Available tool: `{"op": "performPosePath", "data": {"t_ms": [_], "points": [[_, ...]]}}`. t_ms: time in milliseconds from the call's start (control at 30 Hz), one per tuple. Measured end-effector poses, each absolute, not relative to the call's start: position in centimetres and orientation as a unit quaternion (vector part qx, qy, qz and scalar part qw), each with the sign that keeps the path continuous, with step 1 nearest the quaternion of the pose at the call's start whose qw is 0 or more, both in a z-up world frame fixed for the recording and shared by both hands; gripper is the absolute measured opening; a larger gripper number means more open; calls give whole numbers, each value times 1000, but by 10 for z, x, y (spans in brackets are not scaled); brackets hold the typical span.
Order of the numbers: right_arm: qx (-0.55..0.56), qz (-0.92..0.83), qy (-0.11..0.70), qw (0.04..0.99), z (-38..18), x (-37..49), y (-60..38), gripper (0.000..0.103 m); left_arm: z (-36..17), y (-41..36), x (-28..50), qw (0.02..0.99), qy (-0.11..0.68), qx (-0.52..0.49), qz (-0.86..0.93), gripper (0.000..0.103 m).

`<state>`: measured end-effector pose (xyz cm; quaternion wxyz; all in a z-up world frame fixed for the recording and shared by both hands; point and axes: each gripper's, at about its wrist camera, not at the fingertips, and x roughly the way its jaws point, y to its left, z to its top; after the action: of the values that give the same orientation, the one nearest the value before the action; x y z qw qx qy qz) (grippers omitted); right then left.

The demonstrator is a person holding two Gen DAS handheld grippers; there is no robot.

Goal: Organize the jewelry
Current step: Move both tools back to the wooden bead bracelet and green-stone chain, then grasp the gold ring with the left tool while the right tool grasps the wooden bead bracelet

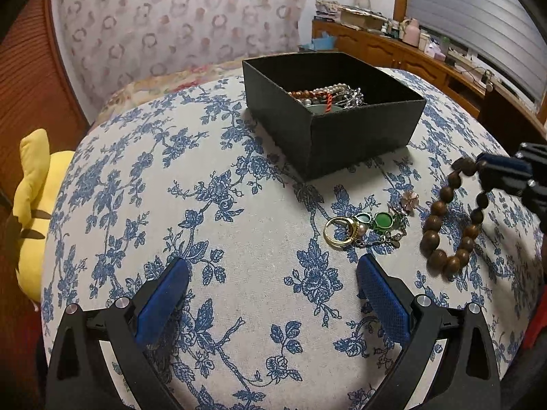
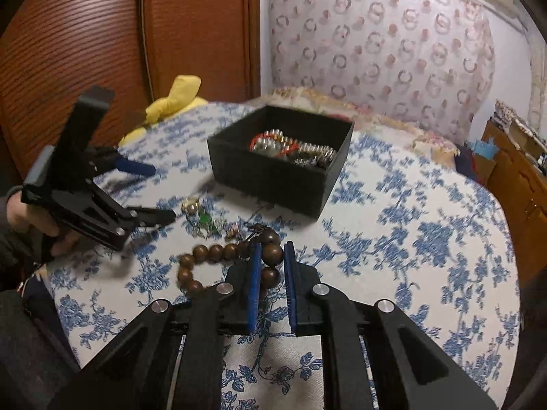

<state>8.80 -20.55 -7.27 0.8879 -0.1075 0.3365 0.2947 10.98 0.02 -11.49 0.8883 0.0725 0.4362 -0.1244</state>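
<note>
A brown wooden bead bracelet (image 1: 454, 218) hangs from my right gripper (image 1: 492, 171), which is shut on it; in the right wrist view the pads pinch its beads (image 2: 272, 253) at my right gripper (image 2: 272, 251). A gold ring (image 1: 338, 232) and a green-stone chain piece (image 1: 383, 220) lie on the floral cloth, just ahead of my left gripper (image 1: 273, 270), which is open and empty. The left gripper also shows in the right wrist view (image 2: 160, 193). A black box (image 1: 342, 136) behind them holds pearls, red cord and other pieces; it also shows in the right wrist view (image 2: 273, 181).
A yellow plush toy (image 1: 34, 205) sits off the left edge of the round floral table (image 1: 171, 222). A wooden cabinet (image 2: 85, 34) stands behind it. A cluttered wooden shelf (image 1: 410, 44) runs along the right, and a patterned curtain (image 1: 177, 17) hangs behind.
</note>
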Motion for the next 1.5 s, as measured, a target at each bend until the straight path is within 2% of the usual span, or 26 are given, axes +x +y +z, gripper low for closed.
{"op": "performPosePath", "data": {"t_ms": [200,467,533,600,733,800,867,1100,1167,1233,1267,1333,1400,1500], "points": [[-100,296,326,892,-63,86,-211,15,-115,0,110,888,436,73,-124,96],[-86,274,356,889,-85,79,-224,15,-114,-6,110,889,430,83,-133,95],[-85,269,361,889,-90,76,-225,15,-110,-8,108,891,424,76,-142,91],[-90,266,364,888,-94,74,-224,15,-107,-9,109,891,424,63,-153,75],[-90,264,374,885,-105,72,-223,15,-102,-9,113,894,417,50,-155,62],[-88,265,371,886,-105,71,-224,15,-100,-11,115,893,417,54,-160,48],[-86,265,370,886,-105,71,-225,15,-101,-13,116,892,419,62,-161,44],[-82,268,368,886,-105,70,-225,15,-106,-14,125,889,425,66,-158,44],[-82,269,368,886,-105,70,-225,15,-107,-15,129,889,424,71,-157,40],[-81,269,368,886,-105,70,-226,15,-107,-17,129,889,422,82,-157,36],[-80,270,368,886,-104,70,-226,15,-106,-17,129,888,422,83,-160,30],[-80,270,367,886,-104,70,-225,15,-106,-19,128,887,421,88,-165,24],[-80,271,367,886,-104,70,-225,15,-106,-23,125,886,419,95,-176,11],[-80,271,367,886,-103,69,-225,15,-107,-29,123,885,414,106,-184,3]]}}
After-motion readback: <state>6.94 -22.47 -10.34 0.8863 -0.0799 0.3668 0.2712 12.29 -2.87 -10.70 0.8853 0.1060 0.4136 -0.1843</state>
